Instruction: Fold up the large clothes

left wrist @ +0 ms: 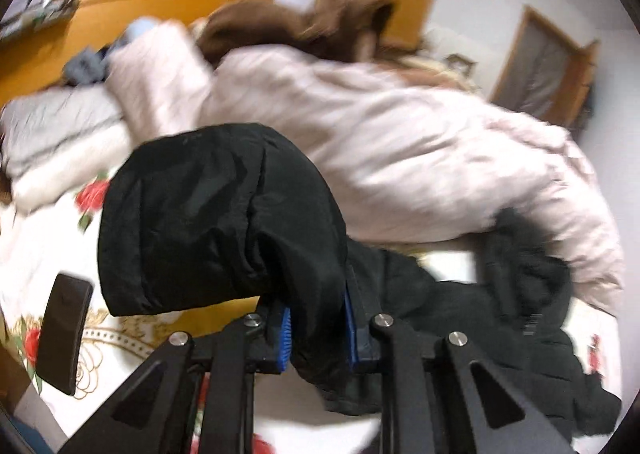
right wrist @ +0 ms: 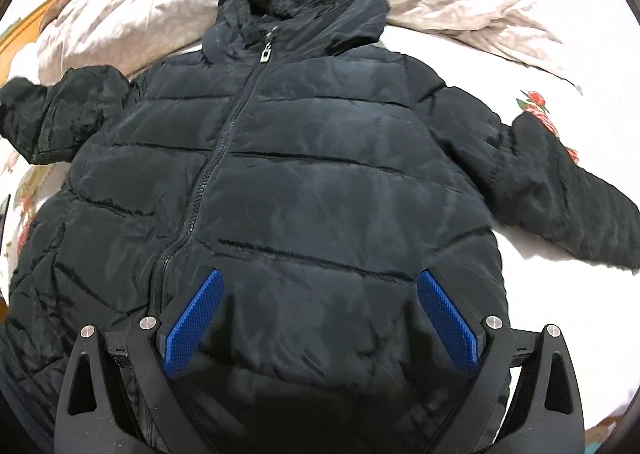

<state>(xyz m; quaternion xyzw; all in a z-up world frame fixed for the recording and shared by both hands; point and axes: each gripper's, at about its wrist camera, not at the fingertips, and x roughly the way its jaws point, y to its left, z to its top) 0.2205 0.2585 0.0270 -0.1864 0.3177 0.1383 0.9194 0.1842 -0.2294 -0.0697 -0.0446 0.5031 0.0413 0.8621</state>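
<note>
Pinching a glossy black sleeve (left wrist: 224, 214), the left hand-held gripper (left wrist: 318, 334) lifts it; the right hand-held gripper (right wrist: 320, 318) gapes over the quilted jacket (right wrist: 300, 174).

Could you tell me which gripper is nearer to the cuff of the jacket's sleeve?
Left. The left gripper has its jaws shut on the sleeve just behind the cuff, while the right gripper hangs open above the jacket near its hem.

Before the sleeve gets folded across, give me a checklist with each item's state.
1. Left gripper shut on the sleeve: ok.
2. Sleeve lifted off the bed sheet: ok.
3. Right gripper jaws open above the jacket: ok.
4. Zipper closed, front flat: ok.
5. Phone beside the sleeve's path: cannot tell.
6. Other sleeve folded in: not ok.
</note>
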